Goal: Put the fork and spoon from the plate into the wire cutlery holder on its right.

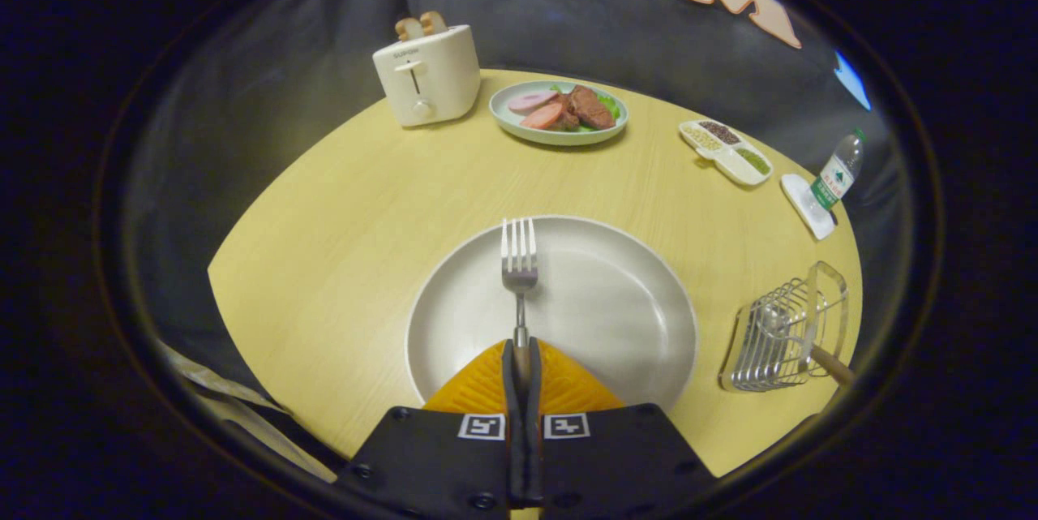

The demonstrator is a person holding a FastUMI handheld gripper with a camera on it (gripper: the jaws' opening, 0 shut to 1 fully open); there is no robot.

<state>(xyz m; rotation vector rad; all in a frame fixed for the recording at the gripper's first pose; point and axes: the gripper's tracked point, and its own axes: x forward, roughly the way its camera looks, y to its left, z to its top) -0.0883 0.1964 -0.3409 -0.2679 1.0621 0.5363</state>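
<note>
My gripper [520,351] is shut on the fork [519,264], both fingers pressing its handle. The fork's tines point away from me, over the far half of the pale round plate [616,293]. The fork looks lifted slightly above the plate, though I cannot tell the gap. To the plate's right stands the wire cutlery holder [782,333]. The spoon [791,337] lies in it, bowl inside the wires and wooden handle sticking out toward the table edge.
Beyond the plate, a white toaster [427,75] with bread stands at the far left. A plate of meat and vegetables [559,112] sits beside it. A divided dish of grains [726,151] and a water bottle [835,175] on a coaster lie far right.
</note>
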